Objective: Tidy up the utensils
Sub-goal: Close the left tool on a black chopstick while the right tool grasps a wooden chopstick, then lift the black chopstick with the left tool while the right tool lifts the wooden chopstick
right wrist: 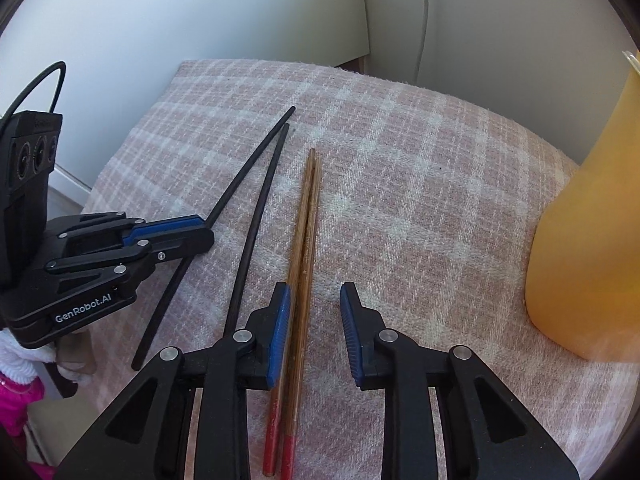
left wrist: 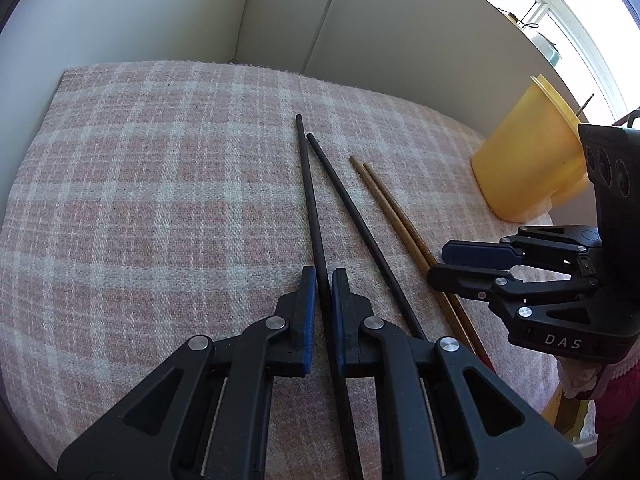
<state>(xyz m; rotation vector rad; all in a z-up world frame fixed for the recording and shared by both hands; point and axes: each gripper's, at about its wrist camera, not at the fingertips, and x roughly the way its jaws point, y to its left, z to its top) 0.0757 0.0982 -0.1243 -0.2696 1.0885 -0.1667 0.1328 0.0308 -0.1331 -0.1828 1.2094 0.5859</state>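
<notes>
Two black chopsticks (left wrist: 308, 184) and a pair of brown wooden chopsticks (left wrist: 394, 208) with red ends lie on a pink plaid cloth (left wrist: 160, 184). My left gripper (left wrist: 324, 280) straddles the left black chopstick, its pads narrowly apart and close to the stick but apart from it. My right gripper (right wrist: 316, 300) is open around the brown chopsticks (right wrist: 306, 232), the left pad beside them. The left gripper also shows in the right wrist view (right wrist: 200, 232), and the right gripper in the left wrist view (left wrist: 440, 262). A yellow cup (left wrist: 528, 156) stands at the right.
The cloth covers a small table against white walls (left wrist: 380, 32). The yellow cup (right wrist: 588, 240) rises close on the right of the right gripper. A grey cable (right wrist: 424, 20) runs down the wall. A window (left wrist: 592, 20) lies at the far right.
</notes>
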